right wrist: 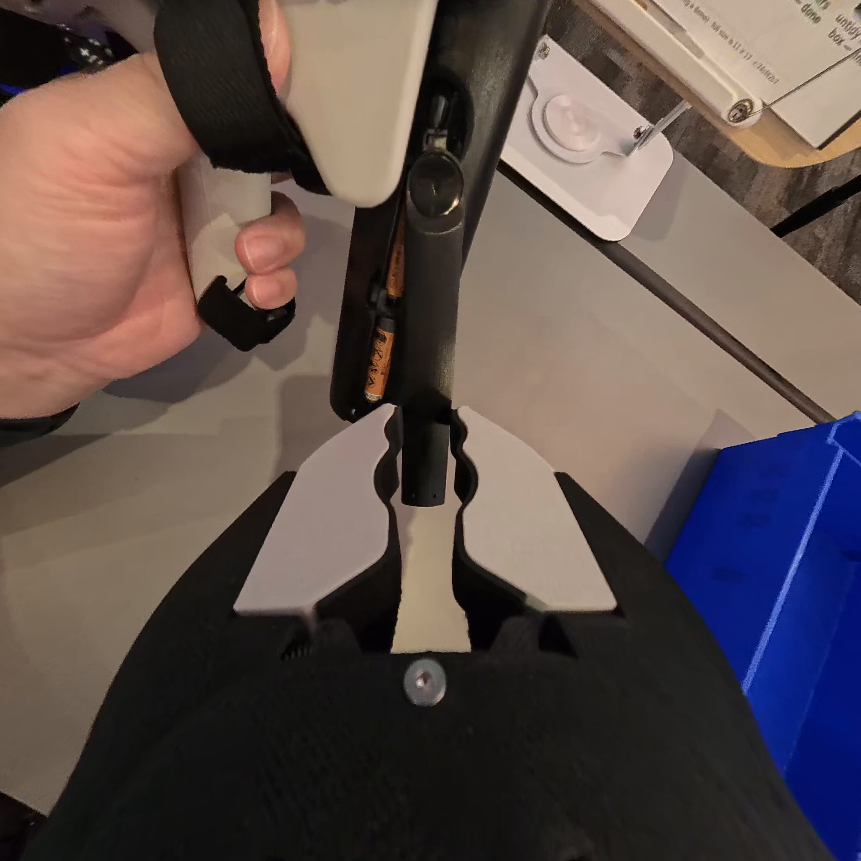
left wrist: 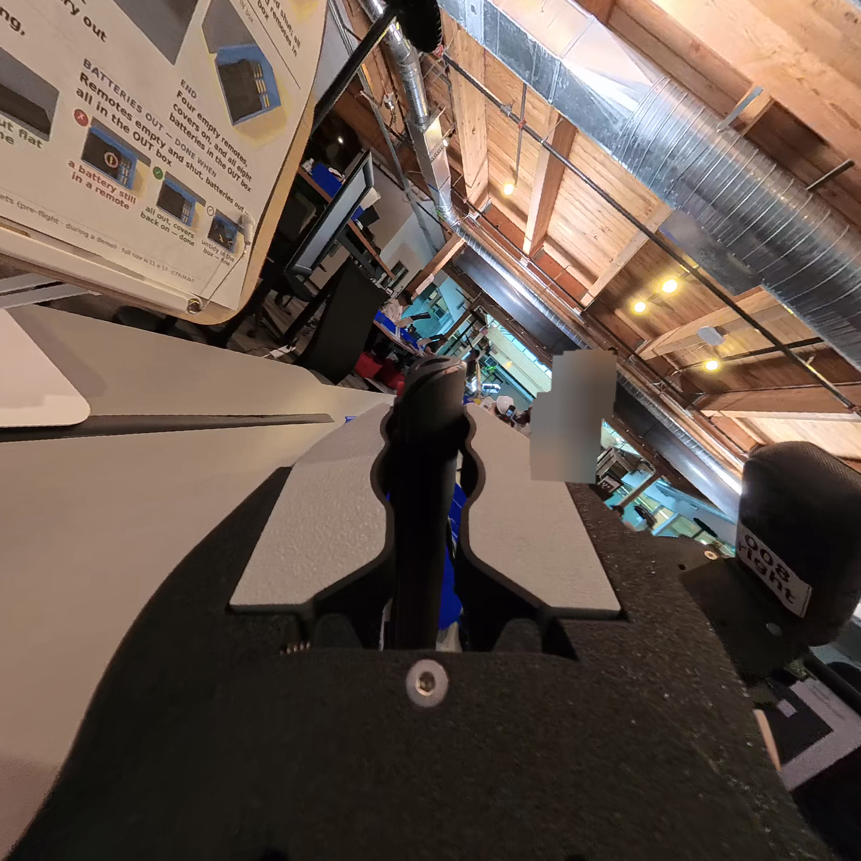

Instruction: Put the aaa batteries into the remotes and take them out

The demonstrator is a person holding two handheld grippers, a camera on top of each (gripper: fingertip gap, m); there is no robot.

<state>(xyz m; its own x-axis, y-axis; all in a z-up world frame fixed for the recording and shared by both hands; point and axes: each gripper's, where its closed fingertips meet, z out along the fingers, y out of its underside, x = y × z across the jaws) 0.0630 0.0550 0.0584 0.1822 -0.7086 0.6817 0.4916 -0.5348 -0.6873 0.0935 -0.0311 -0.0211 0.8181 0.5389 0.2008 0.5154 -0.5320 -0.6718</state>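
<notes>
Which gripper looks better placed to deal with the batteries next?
Right, probably. The right gripper pinches the black cover beside the exposed batteries; the left gripper is clamped on the remote, steadying it.

We can see printed writing on the instruction sheet [left wrist: 140,140] clipped to its wooden board, black and red lines next to small photos, and its corner shows again in the right wrist view [right wrist: 792,51]. There's also a small white label [left wrist: 773,577] with black print on a black rounded housing. The orange battery [right wrist: 379,358] wrap carries tiny print and pictograms, too small for us to read.
</notes>
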